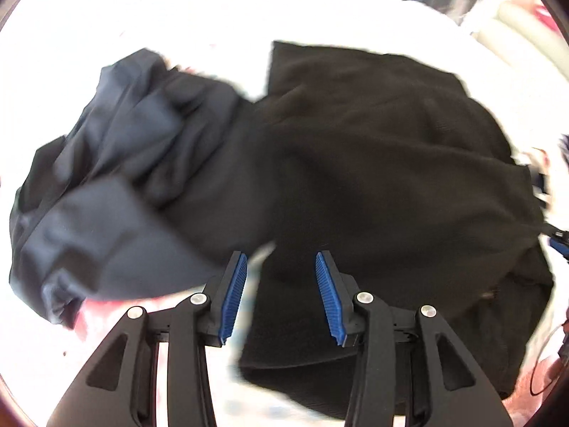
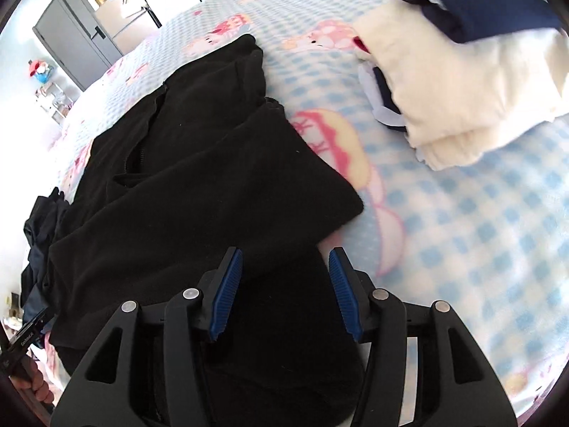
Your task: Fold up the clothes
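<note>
Bed [image 2: 462,213] with a blue-check cartoon sheet carries everything; grey cabinet [image 2: 76,41] in the far corner of the room.

Black fleece [image 2: 199,163] lies spread on the bed, zipper visible, partly folded. One folded panel ends in a corner pointing toward the bare sheet on the right. Long axis runs away from the right tool [image 2: 285,267], from near edge toward the cabinet side.

Right tool: open, nothing between the pads, hovering over the near end of the fleece. Can't tell whether it touches the cloth.

Left tool [image 1: 281,270]: also open, empty. It sits at the near edge of the fleece [image 1: 355,160], with a strip of bare sheet showing between the pads. View is motion-blurred, so fine detail is unreliable.

Crumpled dark-blue garment [image 1: 117,163] sits left of the fleece, touching or overlapping its edge; it is nearer the left tool. Same garment shows at the far left in the right view [image 2: 42,220].

Finished stack [image 2: 469,82], cream item with a navy one on top, is well apart to the right.

Judgement: fleece fold is midway. Both tools are at its near end, so next grab is likely the near hem, folded away along the long axis. Risk: left tool snagging the blue garment with it.
</note>
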